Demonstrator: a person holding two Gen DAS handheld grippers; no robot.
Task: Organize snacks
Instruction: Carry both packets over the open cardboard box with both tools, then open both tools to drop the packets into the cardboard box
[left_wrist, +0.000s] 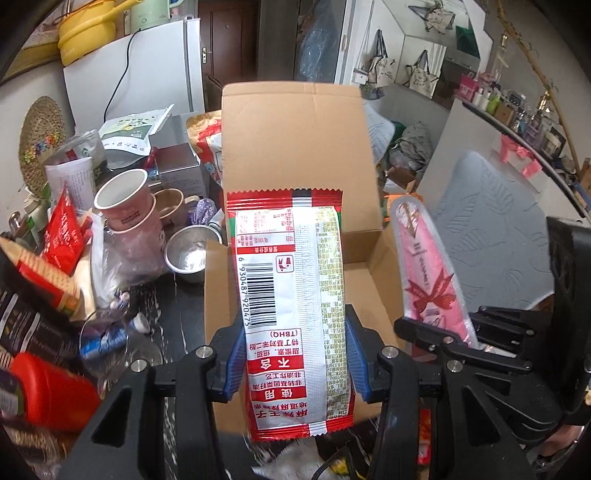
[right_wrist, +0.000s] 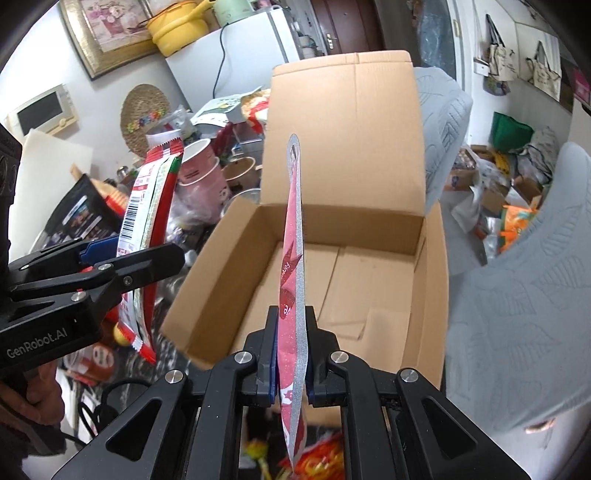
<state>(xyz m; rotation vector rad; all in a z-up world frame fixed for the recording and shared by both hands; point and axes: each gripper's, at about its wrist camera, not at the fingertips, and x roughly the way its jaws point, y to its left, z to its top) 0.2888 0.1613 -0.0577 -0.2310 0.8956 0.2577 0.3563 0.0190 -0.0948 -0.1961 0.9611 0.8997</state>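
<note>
Your left gripper is clamped on a red-and-white snack packet, back side with barcode facing the camera, held upright above the near left edge of the open cardboard box. Your right gripper is closed tight on a flat pink pouch, held edge-on over the box's near wall. The box interior is bare cardboard. Stacked pink cups and a steel bowl stand left of the box.

"GenRobot.AI" — left tool, "(TBHQ)" — red snack packet
</note>
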